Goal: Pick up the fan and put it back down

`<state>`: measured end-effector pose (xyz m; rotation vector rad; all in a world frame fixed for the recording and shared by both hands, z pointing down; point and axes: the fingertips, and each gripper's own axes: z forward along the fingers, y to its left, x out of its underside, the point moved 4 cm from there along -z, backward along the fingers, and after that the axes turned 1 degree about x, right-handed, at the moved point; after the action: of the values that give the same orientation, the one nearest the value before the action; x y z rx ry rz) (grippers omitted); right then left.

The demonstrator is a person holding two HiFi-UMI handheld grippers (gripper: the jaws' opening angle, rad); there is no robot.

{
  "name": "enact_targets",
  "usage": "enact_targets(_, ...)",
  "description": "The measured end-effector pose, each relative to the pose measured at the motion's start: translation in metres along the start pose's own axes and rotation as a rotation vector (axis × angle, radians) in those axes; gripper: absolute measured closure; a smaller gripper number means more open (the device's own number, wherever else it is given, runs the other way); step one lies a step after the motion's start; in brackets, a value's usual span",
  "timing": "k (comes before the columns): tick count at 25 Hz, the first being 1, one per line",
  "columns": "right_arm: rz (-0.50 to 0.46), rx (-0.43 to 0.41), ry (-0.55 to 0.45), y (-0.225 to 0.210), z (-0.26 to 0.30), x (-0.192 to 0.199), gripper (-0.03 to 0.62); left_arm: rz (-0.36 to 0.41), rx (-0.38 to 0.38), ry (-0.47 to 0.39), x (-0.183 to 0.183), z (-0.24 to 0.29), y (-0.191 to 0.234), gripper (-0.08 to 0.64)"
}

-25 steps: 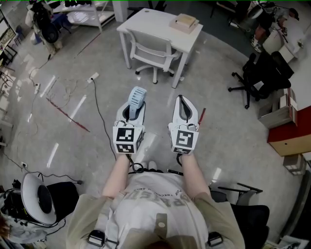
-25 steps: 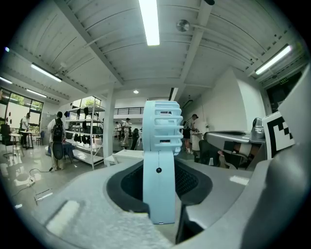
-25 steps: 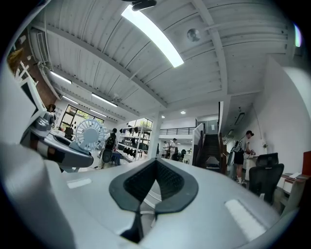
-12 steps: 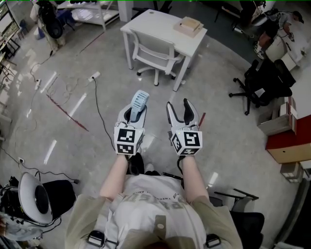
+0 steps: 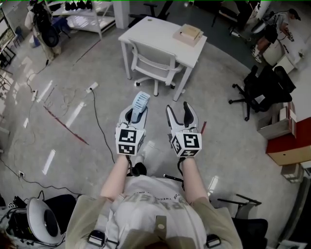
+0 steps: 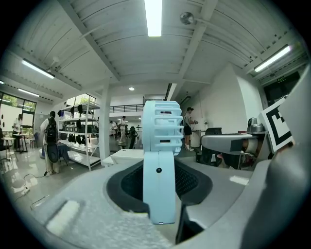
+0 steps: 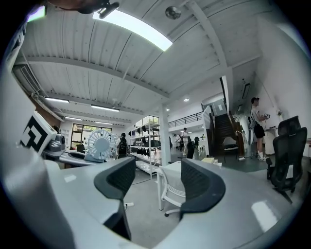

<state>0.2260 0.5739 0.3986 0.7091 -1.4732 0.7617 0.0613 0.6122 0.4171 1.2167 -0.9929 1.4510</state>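
Nearest the head camera, the two forearms [image 5: 116, 175] reach forward side by side over the grey floor [image 5: 228, 146], each ending in a gripper with its marker cube facing up at me.

I have the left gripper [image 5: 133, 115] clamped at a narrow width on the pale blue fan [image 5: 141, 99]. In the left gripper view the dark pads press on both sides of the fan's handle. The slatted head stands edge-on beyond the jaw tips. The fan is in the air in that grip, over the floor, and touches nothing else.

Just beside it, the right gripper [image 5: 178, 109] is level with the left and carries nothing. Its jaws have just been opening and now stand wide. Between them I see only bare floor and furniture farther off. From that gripper's view the fan's round grille shows off to the left.

Past the jaw tips, a dark cable [image 5: 95, 116] trails across the floor on the left. Farther on, a white chair [image 5: 154, 62] is pushed up to a white desk [image 5: 160, 29] with a flat box [image 5: 188, 34] on its top. A black office chair [image 5: 257, 85] stands well apart to the right, and shelving [image 5: 92, 12] fills the far left corner.
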Motion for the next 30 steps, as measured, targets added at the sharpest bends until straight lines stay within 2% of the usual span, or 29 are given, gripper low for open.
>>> enact_targets(6, -0.002, 0.052, -0.015, -0.008, 0.07, -0.008, 0.322, 0.025, 0.052, -0.014, -0.019, 0.056, 0.05, 0.433)
enact_targets(15, -0.037, 0.093, 0.037, -0.011, 0.141, 0.004, 0.322, 0.042, 0.15, 0.014, -0.024, 0.116, 0.107, 0.433)
enact_targets(24, -0.031, 0.1, 0.078, -0.026, 0.169, 0.018, 0.322, 0.036, 0.182, 0.053, -0.011, 0.152, 0.115, 0.433)
enact_targets(30, -0.013, 0.098, 0.079, -0.056, 0.194, 0.027, 0.322, 0.041, 0.178, 0.052, -0.008, 0.187, 0.111, 0.433)
